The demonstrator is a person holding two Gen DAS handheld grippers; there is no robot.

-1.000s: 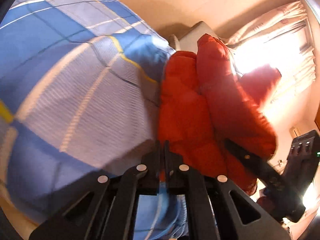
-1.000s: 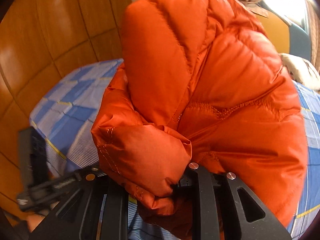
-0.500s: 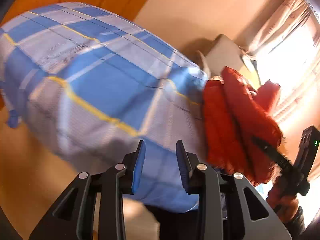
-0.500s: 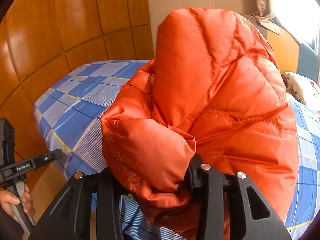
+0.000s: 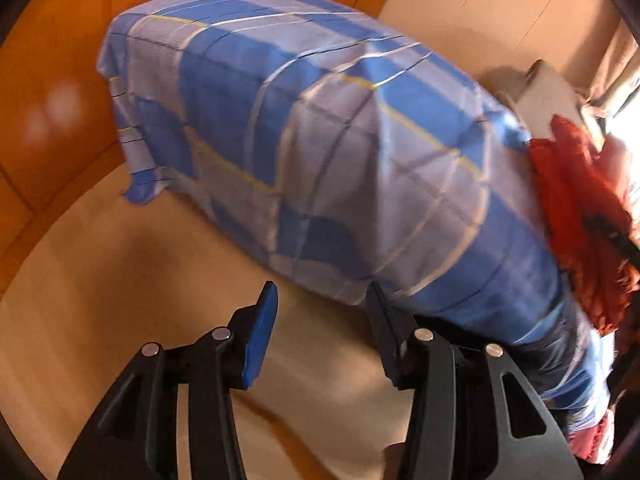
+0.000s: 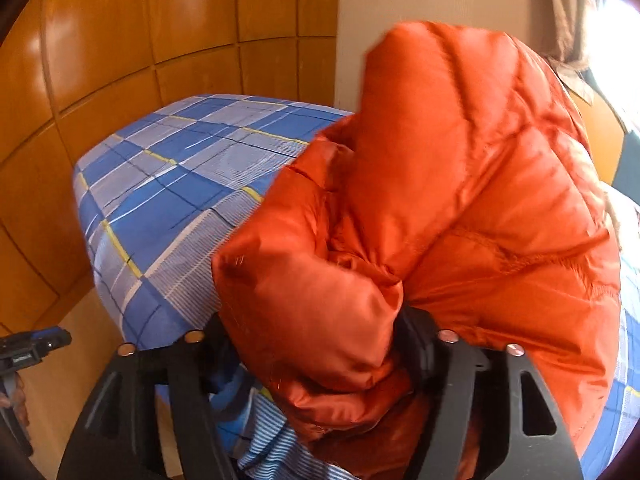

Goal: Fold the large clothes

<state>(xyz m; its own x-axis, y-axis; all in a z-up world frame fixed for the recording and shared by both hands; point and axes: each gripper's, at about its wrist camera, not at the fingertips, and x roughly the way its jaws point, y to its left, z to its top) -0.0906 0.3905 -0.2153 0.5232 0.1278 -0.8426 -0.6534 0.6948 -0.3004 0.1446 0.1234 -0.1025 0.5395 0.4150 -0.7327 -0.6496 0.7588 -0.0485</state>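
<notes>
An orange puffer jacket (image 6: 460, 208) lies bundled on a bed with a blue checked sheet (image 6: 168, 184). My right gripper (image 6: 316, 332) sits at the jacket's near edge. Its jaws are opening, and a puffy fold bulges between them and over the left finger. In the left wrist view the jacket (image 5: 576, 216) shows only at the right edge, with a dark finger of the right gripper (image 5: 612, 236) on it. My left gripper (image 5: 322, 296) is away from the jacket, over the floor by the bed's corner. Its jaws are opening with nothing between them. It also appears as the left gripper (image 6: 32, 348) in the right wrist view.
Tan floor (image 5: 120, 280) runs along the bed's (image 5: 340, 120) near side. Orange wood panelling (image 6: 120, 40) stands behind the bed's far corner. A beige cushioned piece (image 5: 544, 92) and a bright curtained window lie beyond the jacket.
My left gripper let go of the jacket, swung left past the bed's corner and spread its jaws. My right gripper's jaws widened around the jacket's fold and it rolled slightly.
</notes>
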